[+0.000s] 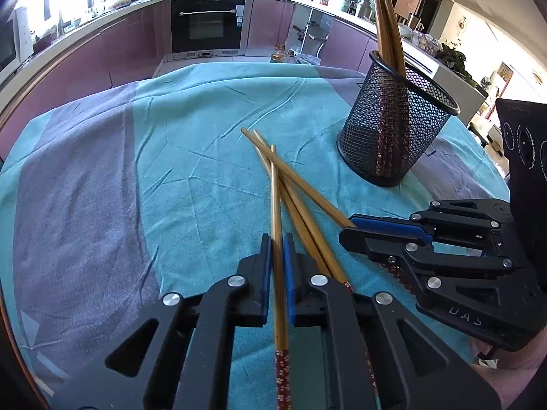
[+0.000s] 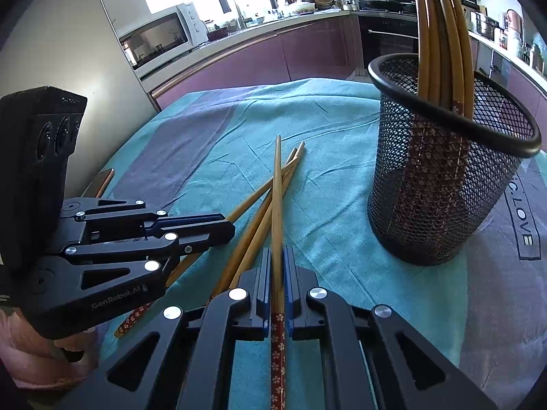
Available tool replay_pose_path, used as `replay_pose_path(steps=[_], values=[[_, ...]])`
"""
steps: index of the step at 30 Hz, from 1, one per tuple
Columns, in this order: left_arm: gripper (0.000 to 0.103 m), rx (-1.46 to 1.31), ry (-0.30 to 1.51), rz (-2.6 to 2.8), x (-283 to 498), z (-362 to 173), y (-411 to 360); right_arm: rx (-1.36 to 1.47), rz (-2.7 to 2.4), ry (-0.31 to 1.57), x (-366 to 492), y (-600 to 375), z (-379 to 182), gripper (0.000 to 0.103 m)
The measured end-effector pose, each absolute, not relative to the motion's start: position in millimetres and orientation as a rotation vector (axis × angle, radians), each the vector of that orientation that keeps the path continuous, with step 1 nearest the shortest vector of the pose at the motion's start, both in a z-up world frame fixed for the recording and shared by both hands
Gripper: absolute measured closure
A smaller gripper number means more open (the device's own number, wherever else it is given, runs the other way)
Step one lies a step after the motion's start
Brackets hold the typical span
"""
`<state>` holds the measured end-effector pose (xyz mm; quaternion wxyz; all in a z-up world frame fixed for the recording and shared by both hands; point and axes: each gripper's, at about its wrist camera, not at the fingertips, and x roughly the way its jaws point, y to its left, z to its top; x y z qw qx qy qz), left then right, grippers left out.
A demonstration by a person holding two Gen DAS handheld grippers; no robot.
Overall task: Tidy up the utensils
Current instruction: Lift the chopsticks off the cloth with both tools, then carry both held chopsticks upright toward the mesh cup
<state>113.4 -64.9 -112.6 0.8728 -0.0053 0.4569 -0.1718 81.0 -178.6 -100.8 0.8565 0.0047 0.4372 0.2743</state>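
Some brown bamboo chopsticks (image 2: 441,34) already standing in the black mesh wire cup (image 2: 444,184). Three more bamboo chopsticks (image 1: 290,184) left crossed on the bench's teal cloth (image 1: 171,171). Left hand-held gripper (image 1: 277,249) pinching one, right hand-held gripper (image 2: 277,263) pinching another, probably next for the cup.

Teal cloth (image 1: 191,177), microwave (image 2: 160,36), oven (image 1: 208,22)
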Motion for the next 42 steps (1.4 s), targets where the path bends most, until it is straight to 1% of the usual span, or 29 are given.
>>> replay_pose_path(steps=[24, 42], values=[[0.096, -0.032, 0.843, -0.400, 79.4, -68.5, -55.8, 0.057, 0.597, 0.799, 50.6, -205.6, -65.4, 0.097], [0.096, -0.045, 0.797, -0.444, 71.3, -41.3, -58.3, 0.090, 0.580, 0.726, 40.6, -226.8, -44.3, 0.097]])
